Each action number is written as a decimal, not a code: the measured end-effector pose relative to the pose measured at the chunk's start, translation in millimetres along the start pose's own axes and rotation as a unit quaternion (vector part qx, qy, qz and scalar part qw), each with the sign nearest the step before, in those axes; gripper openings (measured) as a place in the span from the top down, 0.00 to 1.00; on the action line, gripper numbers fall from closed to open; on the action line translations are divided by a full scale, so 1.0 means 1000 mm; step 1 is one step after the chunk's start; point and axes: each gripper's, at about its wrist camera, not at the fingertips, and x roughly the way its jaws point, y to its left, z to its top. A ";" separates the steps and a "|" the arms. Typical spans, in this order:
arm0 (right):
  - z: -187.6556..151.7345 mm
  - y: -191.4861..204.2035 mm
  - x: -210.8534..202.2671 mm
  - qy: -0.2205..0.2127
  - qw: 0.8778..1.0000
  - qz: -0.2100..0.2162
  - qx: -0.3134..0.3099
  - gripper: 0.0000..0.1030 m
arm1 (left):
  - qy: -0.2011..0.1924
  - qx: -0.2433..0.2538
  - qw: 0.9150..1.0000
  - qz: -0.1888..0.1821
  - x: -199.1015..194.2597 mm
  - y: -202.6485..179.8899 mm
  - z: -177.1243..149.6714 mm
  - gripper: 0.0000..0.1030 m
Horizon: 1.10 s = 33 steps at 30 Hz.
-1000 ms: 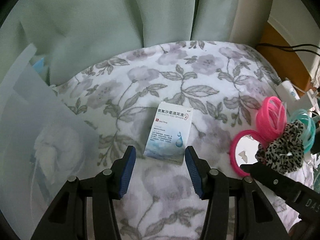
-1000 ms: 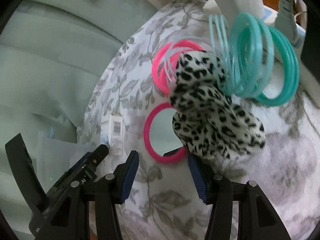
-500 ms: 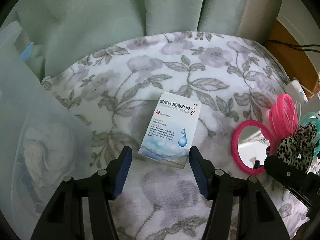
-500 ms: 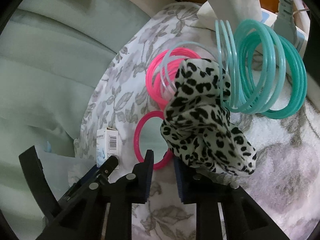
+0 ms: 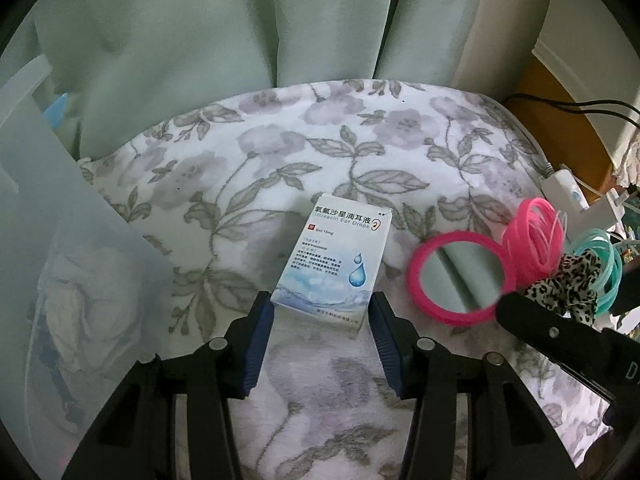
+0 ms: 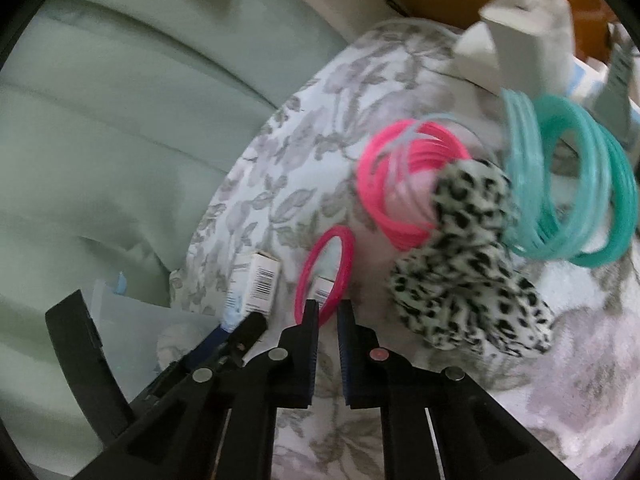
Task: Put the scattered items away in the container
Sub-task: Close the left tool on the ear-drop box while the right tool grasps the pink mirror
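Note:
A white and blue ear-drops box [image 5: 336, 256] lies on the floral blanket [image 5: 360, 140]. Its near end is between the blue pads of my left gripper [image 5: 320, 312], whose jaws are closing and stand just off its sides. My right gripper [image 6: 328, 312] is shut on the near rim of a round pink mirror [image 6: 340, 248], which is tipped up on edge. The left wrist view shows that mirror [image 5: 460, 276] beside the box. Behind it sit a leopard-print scrunchie [image 6: 468, 264], a pink coil [image 6: 400, 184] and a teal coil [image 6: 580, 184]. A translucent container [image 5: 60, 200] stands at the left.
White crumpled cloth [image 5: 88, 292] lies inside the container. Pale green fabric [image 5: 200, 40] hangs behind the blanket. A white plug block [image 6: 520, 32] and cables [image 5: 560, 176] crowd the far right edge, beside a wooden surface [image 5: 560, 120].
My right jaws went from wide apart to closed on the pink mirror's rim, and the mirror tilted up. The box's near end now reaches between the left pads.

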 end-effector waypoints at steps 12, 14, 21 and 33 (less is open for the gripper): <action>0.012 0.014 0.023 0.014 1.000 -0.008 -0.008 0.86 | 0.006 -0.008 1.000 -0.008 0.004 0.004 0.002 0.51; 0.015 0.015 0.026 0.014 1.000 -0.009 -0.008 0.86 | 0.007 -0.010 1.000 -0.008 0.004 0.005 0.003 0.51; 0.025 0.017 0.031 -0.003 1.000 -0.013 -0.007 0.91 | 0.007 -0.021 1.000 -0.014 0.004 0.010 0.004 0.51; 0.026 0.037 0.014 -0.002 0.998 -0.029 -0.062 0.93 | -0.004 -0.029 0.999 -0.024 -0.008 0.010 0.002 0.51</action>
